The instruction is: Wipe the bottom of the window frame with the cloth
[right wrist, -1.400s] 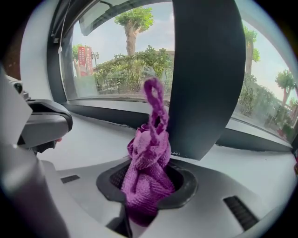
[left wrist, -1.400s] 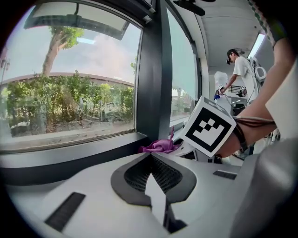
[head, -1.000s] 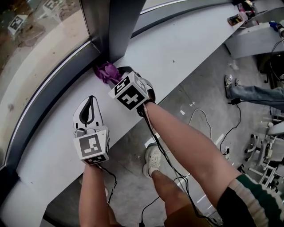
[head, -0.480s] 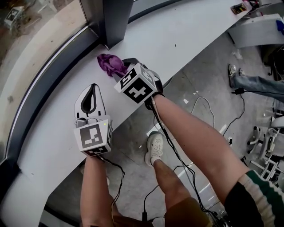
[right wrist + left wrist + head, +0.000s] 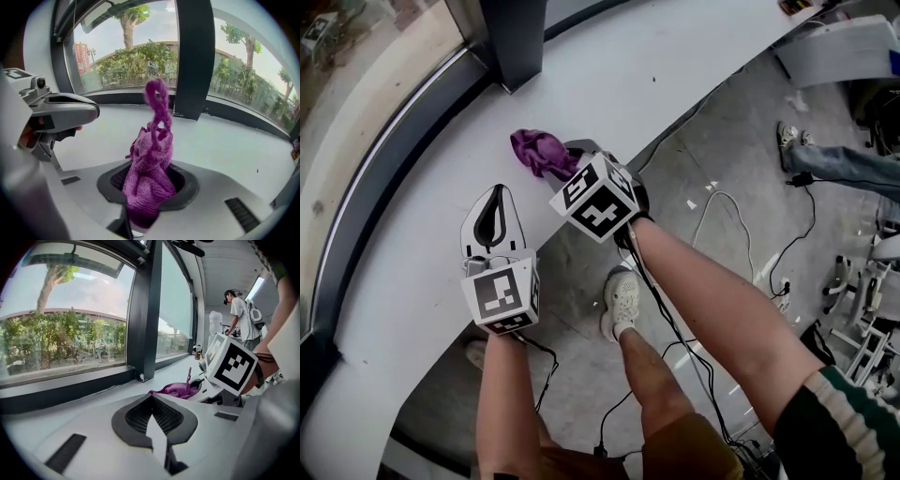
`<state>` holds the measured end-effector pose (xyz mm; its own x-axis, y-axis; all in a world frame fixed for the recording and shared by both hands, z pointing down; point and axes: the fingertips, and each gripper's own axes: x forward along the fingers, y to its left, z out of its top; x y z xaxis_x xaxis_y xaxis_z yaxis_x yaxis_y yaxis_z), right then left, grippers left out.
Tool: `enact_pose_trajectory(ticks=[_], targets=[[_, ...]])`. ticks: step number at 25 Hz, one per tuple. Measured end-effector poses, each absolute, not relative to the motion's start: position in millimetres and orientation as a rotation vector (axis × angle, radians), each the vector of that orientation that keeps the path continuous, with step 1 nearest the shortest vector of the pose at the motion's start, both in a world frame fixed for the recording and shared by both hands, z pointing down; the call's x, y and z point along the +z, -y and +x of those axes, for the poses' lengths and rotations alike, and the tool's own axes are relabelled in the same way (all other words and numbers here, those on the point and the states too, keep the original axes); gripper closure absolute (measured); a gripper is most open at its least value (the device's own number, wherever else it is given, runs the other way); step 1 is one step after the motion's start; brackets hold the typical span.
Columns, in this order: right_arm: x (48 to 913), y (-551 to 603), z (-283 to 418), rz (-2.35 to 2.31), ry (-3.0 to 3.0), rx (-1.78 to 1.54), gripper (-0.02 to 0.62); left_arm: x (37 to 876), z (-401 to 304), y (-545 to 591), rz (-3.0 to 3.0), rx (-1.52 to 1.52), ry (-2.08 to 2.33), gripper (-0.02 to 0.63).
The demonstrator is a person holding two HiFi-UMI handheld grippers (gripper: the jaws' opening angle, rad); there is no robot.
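Note:
A purple cloth (image 5: pixel 538 152) bunches up from the jaws of my right gripper (image 5: pixel 566 159), which is shut on it above the white sill (image 5: pixel 628 75). In the right gripper view the cloth (image 5: pixel 151 168) fills the jaws and a twisted end sticks upward. The dark bottom window frame (image 5: pixel 398 141) curves along the sill's far side, apart from the cloth. My left gripper (image 5: pixel 497 193) rests lower left on the sill, shut with nothing in it. In the left gripper view the left gripper (image 5: pixel 151 398) has the cloth (image 5: pixel 177 390) just beyond and to its right.
A dark upright mullion (image 5: pixel 512 37) meets the sill behind the cloth. Below the sill's near edge lies grey floor with cables (image 5: pixel 722 225) and my shoe (image 5: pixel 623 302). Another person's legs (image 5: pixel 839 164) are at right; a person (image 5: pixel 241 315) stands farther along the window.
My right gripper has drawn the cloth back from the foot of the mullion, away from the window frame toward the sill's near edge. The left gripper has stayed about where it was.

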<state>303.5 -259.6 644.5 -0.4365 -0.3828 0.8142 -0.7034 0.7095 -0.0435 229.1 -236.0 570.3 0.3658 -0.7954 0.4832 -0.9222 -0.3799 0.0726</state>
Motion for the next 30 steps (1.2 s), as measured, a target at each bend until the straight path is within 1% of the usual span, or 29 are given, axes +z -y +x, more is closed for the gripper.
enact_pose_trajectory(ticks=[9,15,20,30], targets=[[644.5,219.8,326.9,0.884,2.077,0.508,0.472,573.7,253.9,202.4,2.276,0.543,1.455,0.597],[644.2,192.5,342.1,0.908,2.067,0.542,0.472,559.2,269.8,182.9,2.263,0.465,1.421,0.597],[644.1,181.1,351.4,0.904,2.074,0.578,0.472,553.2,284.3,177.9,2.274,0.473,1.430,0.597],[643.4,181.5,353.7,0.899,2.094,0.556,0.472,561.0,279.1,165.5,2.226,0.461,1.479,0.597]])
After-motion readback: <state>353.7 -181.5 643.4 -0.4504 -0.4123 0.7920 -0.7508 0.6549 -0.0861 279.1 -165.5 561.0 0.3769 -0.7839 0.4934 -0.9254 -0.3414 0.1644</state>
